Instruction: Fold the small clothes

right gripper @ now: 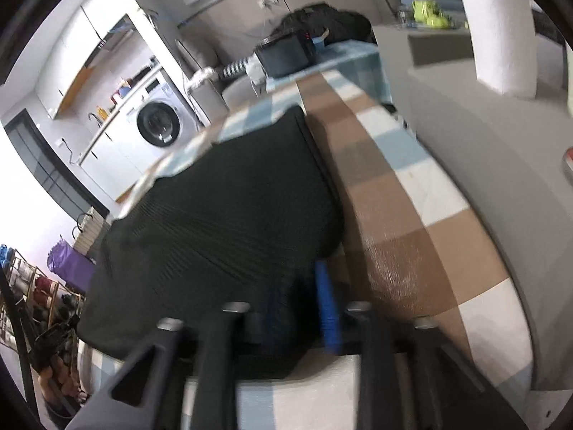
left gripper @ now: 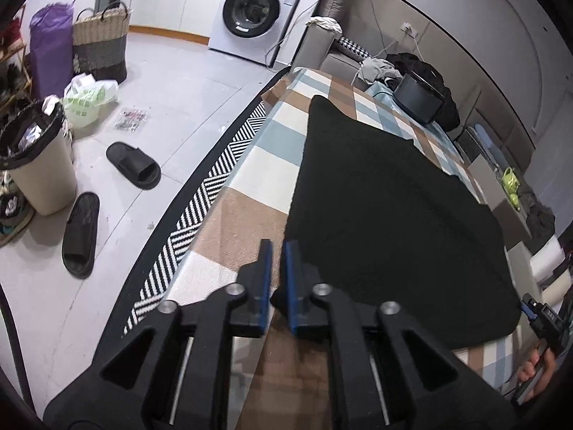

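A black knitted garment [left gripper: 394, 208] lies flat and folded on a checked brown, blue and white blanket [left gripper: 243, 215]. My left gripper [left gripper: 276, 247] hovers at the garment's near left edge, its blue-padded fingers a narrow gap apart with only blanket showing between them. In the blurred right wrist view the garment [right gripper: 222, 215] fills the middle of the blanket [right gripper: 394, 215]. My right gripper [right gripper: 299, 286] is open over its near right corner, with dark cloth lying between the pads. The right gripper [left gripper: 537, 308] and the hand holding it also show at the left view's far right edge.
On the floor to the left are black slippers [left gripper: 132, 165], a beige bin [left gripper: 35, 165], a woven basket [left gripper: 100, 46] and a washing machine [left gripper: 250, 10]. A dark screen device [left gripper: 419, 96] sits at the blanket's far end. A white paper roll [right gripper: 501, 32] stands on the grey surface to the right.
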Demonstrator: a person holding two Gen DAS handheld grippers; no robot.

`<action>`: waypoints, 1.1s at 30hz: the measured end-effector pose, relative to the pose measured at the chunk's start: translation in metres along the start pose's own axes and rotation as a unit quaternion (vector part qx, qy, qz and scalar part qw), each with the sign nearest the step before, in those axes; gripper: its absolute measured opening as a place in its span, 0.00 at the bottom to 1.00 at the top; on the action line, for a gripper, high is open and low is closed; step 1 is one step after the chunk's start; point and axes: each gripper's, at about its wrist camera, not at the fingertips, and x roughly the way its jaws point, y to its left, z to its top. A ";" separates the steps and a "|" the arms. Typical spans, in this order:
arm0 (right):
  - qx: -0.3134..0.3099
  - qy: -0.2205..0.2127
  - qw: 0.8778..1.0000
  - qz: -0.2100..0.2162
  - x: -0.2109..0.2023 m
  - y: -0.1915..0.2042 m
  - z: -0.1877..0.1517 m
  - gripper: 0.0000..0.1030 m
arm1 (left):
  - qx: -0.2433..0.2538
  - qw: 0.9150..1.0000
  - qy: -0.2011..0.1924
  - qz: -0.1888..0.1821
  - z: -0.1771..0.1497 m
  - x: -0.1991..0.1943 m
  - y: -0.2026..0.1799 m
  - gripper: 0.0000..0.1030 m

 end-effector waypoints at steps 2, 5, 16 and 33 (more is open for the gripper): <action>0.002 -0.022 1.000 0.017 -0.010 0.004 0.001 0.46 | -0.022 1.000 0.001 -0.004 0.000 -0.008 0.006 0.26; 0.002 -0.032 0.998 0.047 -0.017 0.015 0.001 0.50 | -0.033 0.999 0.012 -0.016 -0.008 -0.019 0.008 0.47; -0.032 0.002 0.995 0.098 0.012 0.064 -0.013 0.54 | -0.042 0.996 0.061 -0.058 -0.036 -0.017 -0.016 0.52; -0.054 0.038 0.994 0.088 0.025 0.080 -0.036 0.54 | -0.095 0.969 0.155 -0.165 -0.042 0.015 -0.023 0.58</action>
